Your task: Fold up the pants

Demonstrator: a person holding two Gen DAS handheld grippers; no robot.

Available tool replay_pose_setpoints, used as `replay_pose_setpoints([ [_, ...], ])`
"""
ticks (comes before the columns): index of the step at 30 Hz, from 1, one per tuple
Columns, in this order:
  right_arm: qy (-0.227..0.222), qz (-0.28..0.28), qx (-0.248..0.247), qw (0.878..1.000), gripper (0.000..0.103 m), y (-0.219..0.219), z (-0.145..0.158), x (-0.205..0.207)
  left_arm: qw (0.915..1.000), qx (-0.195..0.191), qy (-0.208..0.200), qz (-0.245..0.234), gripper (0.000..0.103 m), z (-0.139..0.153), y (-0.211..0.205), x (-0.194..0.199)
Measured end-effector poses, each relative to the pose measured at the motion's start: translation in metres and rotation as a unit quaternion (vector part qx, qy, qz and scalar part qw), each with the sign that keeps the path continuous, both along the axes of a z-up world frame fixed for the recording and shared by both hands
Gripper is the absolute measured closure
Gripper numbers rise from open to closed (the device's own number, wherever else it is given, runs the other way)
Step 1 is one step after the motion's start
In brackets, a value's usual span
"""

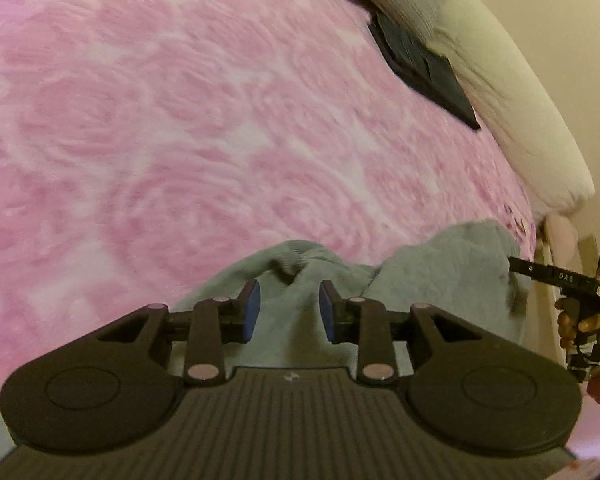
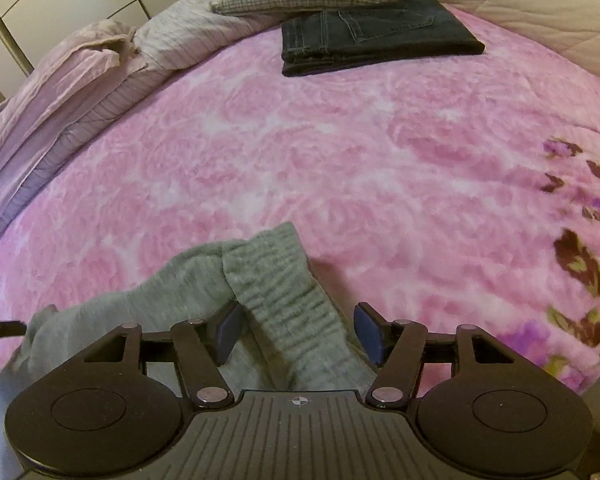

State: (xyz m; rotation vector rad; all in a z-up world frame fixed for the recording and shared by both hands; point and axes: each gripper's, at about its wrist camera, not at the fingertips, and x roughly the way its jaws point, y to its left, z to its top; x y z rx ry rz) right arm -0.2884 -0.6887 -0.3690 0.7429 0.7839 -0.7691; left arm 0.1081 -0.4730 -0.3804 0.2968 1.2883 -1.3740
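Both claws hover low over the grey sweatpants [image 2: 204,292], which lie crumpled at the near edge of the bed on the pink rose blanket [image 2: 300,152]. The right claw [image 2: 296,330] stands wide open with the ribbed cuff [image 2: 284,288] running between its pads, nothing pinched. The left claw [image 1: 288,310] is parted too, narrower, bunched grey cloth just ahead of and under its tips, pads not pressing on it. So this looks like the opening step: picking grip points before spreading the garment flat. Far ahead of both claws sits a folded pair of dark jeans [image 2: 376,32], already done by the look of it. Next move, I'd say: close on the cuff, find the waistband, pull the legs straight.
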Motion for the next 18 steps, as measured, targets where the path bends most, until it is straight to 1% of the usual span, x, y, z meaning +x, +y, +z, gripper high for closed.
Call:
replay_pose_setpoints([
  [1, 0.001, 0.000, 0.001, 1.000, 0.045, 0.000, -0.002, 0.000, 1.0000, 0.002, 0.005, -0.006, 0.078, -0.003, -0.004, -0.001],
  [2, 0.000, 0.001, 0.002, 1.000, 0.045, 0.002, -0.003, 0.000, 0.9999, 0.001, 0.008, -0.012, 0.093, -0.007, -0.009, -0.002],
  [3, -0.001, 0.004, 0.004, 1.000, 0.045, 0.003, -0.005, 0.000, 0.9999, -0.001, 0.006, -0.015, 0.103, -0.009, -0.011, -0.003],
  [4, -0.001, 0.011, 0.000, 1.000, 0.045, 0.004, -0.006, 0.000, 0.9998, -0.010, -0.008, -0.012, 0.103, -0.008, -0.012, -0.004],
  [5, 0.007, 0.022, -0.010, 1.000, 0.059, 0.007, -0.007, 0.002, 0.9992, -0.029, -0.025, -0.005, 0.103, -0.003, -0.010, -0.004],
  [6, 0.017, 0.037, -0.020, 0.999, 0.076, 0.009, -0.008, 0.004, 0.9967, -0.066, -0.047, 0.009, 0.103, 0.005, -0.005, -0.004],
  [7, 0.022, 0.057, -0.023, 0.998, 0.076, 0.011, -0.009, 0.007, 0.9944, -0.088, -0.052, 0.023, 0.103, 0.009, 0.000, -0.003],
  [8, 0.027, 0.061, -0.034, 0.997, 0.076, 0.015, -0.010, 0.008, 0.9931, -0.098, -0.054, 0.035, 0.103, 0.008, 0.004, -0.002],
  [9, 0.031, 0.063, -0.044, 0.997, 0.076, 0.017, -0.011, 0.008, 0.9929, -0.094, -0.063, 0.036, 0.102, 0.002, 0.005, -0.004],
  [10, 0.033, 0.060, -0.050, 0.996, 0.076, 0.018, -0.014, 0.008, 0.9930, -0.079, -0.082, 0.031, 0.101, -0.008, 0.003, -0.009],
  [11, 0.029, 0.049, -0.046, 0.997, 0.074, 0.018, -0.018, 0.007, 0.9918, -0.061, -0.111, 0.019, 0.100, -0.021, -0.001, -0.017],
  [12, 0.022, 0.034, -0.040, 0.998, 0.060, 0.016, -0.021, 0.005, 0.9905, -0.056, -0.124, 0.017, 0.100, -0.027, -0.005, -0.021],
  [13, 0.024, 0.015, -0.039, 0.999, 0.051, 0.014, -0.024, 0.004, 0.9893, -0.057, -0.132, 0.024, 0.100, -0.029, -0.007, -0.023],
  [14, 0.033, -0.001, -0.040, 0.999, 0.038, 0.011, -0.024, 0.004, 0.9871, -0.062, -0.142, 0.037, 0.100, -0.027, -0.010, -0.025],
  [15, 0.041, -0.013, -0.043, 0.998, 0.037, 0.010, -0.022, 0.003, 0.9854, -0.066, -0.149, 0.049, 0.100, -0.025, -0.011, -0.025],
  [16, 0.042, -0.014, -0.047, 0.998, 0.037, 0.010, -0.019, 0.003, 0.9819, -0.065, -0.165, 0.066, 0.101, -0.022, -0.011, -0.026],
  [17, 0.045, -0.011, -0.054, 0.997, 0.037, 0.011, -0.014, 0.004, 0.9740, -0.061, -0.199, 0.090, 0.102, -0.018, -0.010, -0.026],
  [18, 0.051, -0.007, -0.066, 0.997, 0.037, 0.015, -0.009, 0.006, 0.9702, -0.058, -0.211, 0.103, 0.102, -0.013, -0.006, -0.023],
])
